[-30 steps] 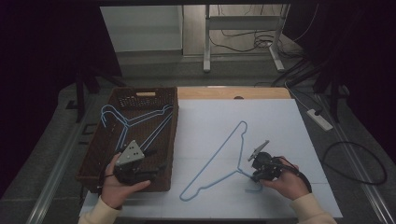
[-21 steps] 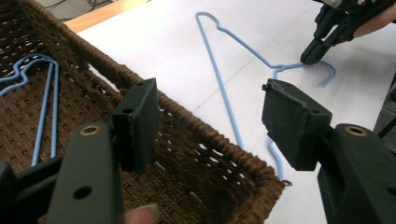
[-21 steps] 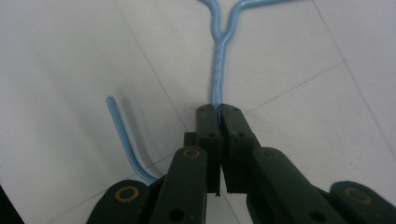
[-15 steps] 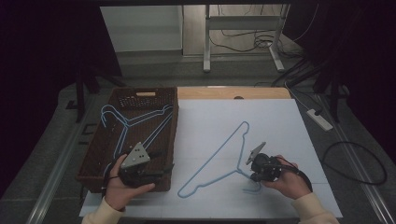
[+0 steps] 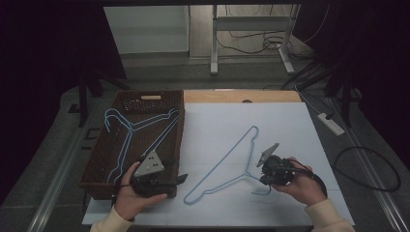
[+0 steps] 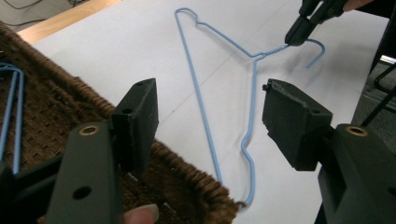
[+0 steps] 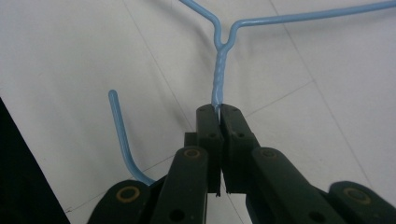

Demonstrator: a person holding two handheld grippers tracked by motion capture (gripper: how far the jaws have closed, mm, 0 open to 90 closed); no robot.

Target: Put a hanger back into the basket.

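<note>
A person sits at a table with two hand-held grippers, one in each hand. Nearest the person on the left, the left gripper (image 5: 176, 179) is held level over the near right corner of a brown wicker basket (image 5: 180, 126), its two black jaws standing well apart with nothing between them. In the left gripper view those jaws frame the basket's woven rim and the white table surface (image 5: 217, 130) beyond it. Nearest on the right, the right gripper (image 5: 261, 181) has its two jaws pressed together on the twisted neck of a blue wire hanger (image 5: 231, 153), just below the hook. In the right gripper view the thin blue wire (image 7: 218, 88) runs straight into the closed jaws, and the curved hook end bends away to the left. This one hanger lies flat on the white surface between the two hands, its triangle stretching away from the person. Farther off, inside the basket, lie more blue wire hangers (image 5: 126, 126), at least two, overlapping so the exact count cannot be told. Beyond the table, one power strip (image 5: 330, 123) and loose cables rest on the dark floor.
</note>
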